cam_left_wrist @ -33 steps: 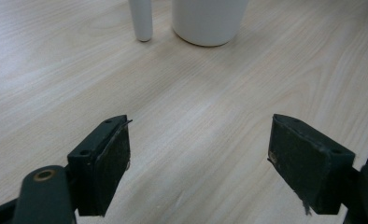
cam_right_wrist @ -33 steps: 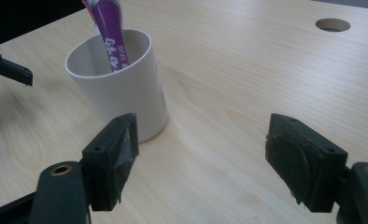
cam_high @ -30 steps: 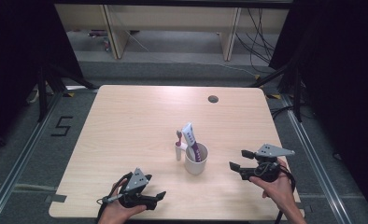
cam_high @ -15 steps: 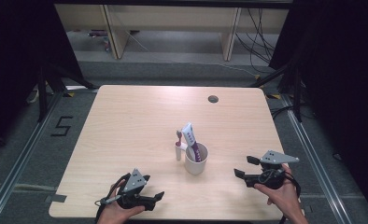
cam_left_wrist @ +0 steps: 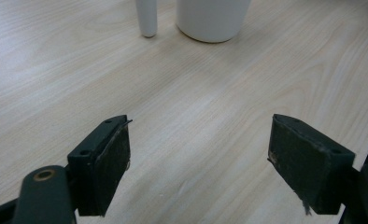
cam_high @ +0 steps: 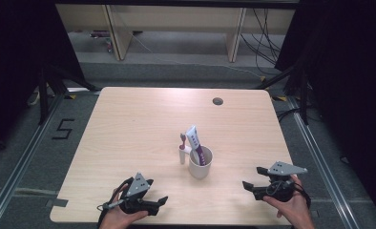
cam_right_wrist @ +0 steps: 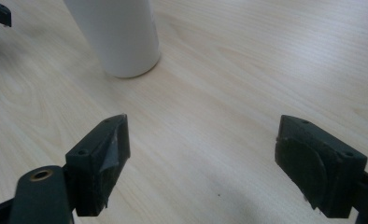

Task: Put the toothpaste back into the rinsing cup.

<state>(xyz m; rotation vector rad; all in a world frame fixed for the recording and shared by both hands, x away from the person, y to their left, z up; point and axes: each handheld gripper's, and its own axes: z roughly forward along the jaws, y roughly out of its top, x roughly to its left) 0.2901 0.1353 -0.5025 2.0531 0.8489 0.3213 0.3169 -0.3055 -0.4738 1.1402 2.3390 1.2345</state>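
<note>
Tongs both gape empty: right tongs have just been opening, drawn back from white ceramic cup; left tongs idle. Loading likely finished.

Place: a lab or test room set up for recording.
Table: a bare light-wood table with a cable hole.
Floor: grey carpet with a taped "5".
Surroundings: black curtains, loose cables, wooden benches behind.
</note>
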